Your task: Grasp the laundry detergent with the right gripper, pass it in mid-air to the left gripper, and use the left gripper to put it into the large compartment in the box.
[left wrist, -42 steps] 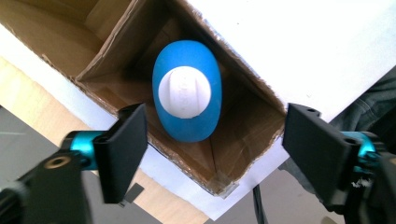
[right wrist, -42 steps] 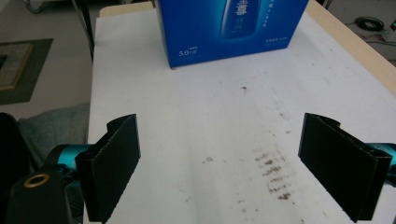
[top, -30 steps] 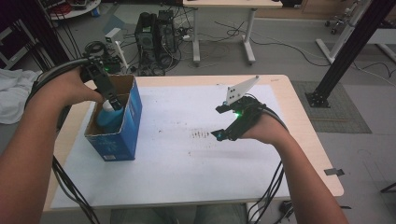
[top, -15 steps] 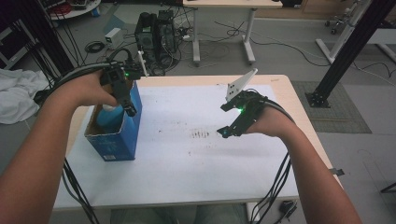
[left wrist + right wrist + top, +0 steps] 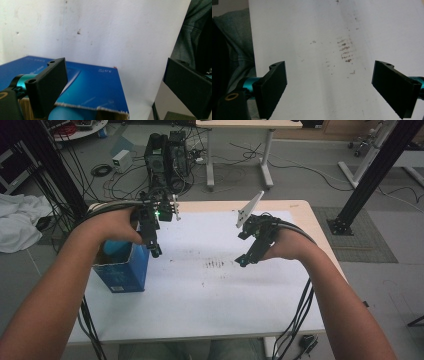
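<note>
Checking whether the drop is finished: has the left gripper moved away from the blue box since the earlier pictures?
Yes. The left gripper, jaws just opened with nothing between them, has shifted right off the blue box toward the table's middle.

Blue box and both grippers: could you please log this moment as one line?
left gripper: open, empty, beside blue box | cyan object: in box | right gripper: open, empty, over white table

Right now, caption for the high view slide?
Left tool open beside blue box; right tool open over white table.
</note>
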The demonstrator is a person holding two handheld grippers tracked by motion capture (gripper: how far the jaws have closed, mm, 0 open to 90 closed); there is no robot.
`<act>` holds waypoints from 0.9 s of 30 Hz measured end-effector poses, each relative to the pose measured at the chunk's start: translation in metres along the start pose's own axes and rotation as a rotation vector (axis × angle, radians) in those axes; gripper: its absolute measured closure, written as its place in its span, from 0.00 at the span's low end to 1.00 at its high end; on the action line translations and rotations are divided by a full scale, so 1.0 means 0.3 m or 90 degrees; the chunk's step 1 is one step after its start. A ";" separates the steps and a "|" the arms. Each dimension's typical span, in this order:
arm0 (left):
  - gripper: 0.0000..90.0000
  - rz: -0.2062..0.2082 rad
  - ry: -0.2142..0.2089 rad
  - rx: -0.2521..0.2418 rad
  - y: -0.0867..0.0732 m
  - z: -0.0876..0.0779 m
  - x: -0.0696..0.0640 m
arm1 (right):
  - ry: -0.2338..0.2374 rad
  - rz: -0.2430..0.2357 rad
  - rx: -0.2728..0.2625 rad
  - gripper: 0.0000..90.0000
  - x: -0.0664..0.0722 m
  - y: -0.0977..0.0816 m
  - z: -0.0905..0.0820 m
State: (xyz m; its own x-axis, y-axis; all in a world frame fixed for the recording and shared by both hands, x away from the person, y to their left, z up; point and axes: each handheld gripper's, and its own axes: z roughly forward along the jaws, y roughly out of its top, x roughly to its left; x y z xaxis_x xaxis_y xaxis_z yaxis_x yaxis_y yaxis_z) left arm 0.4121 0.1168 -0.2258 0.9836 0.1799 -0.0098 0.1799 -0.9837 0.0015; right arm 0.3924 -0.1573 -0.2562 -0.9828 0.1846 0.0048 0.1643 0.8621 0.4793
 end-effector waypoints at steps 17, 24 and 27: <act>0.06 0.028 -0.010 0.019 0.065 0.119 -0.001 | 0.013 -0.016 0.128 0.13 -0.025 0.012 0.073; 0.06 0.035 -0.005 0.014 0.072 0.113 -0.009 | 0.012 -0.016 0.141 0.13 -0.026 0.012 0.083; 0.06 0.036 -0.003 0.014 0.071 0.112 -0.010 | 0.011 -0.015 0.141 0.13 -0.025 0.012 0.083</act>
State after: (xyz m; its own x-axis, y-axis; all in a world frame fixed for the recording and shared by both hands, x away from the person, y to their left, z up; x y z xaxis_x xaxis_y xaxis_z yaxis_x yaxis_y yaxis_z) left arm 0.4126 0.0952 -0.2592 0.9921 0.1248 -0.0152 0.1244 -0.9920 -0.0195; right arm 0.4025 -0.1438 -0.2764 -0.9877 0.1561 0.0114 0.1532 0.9493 0.2744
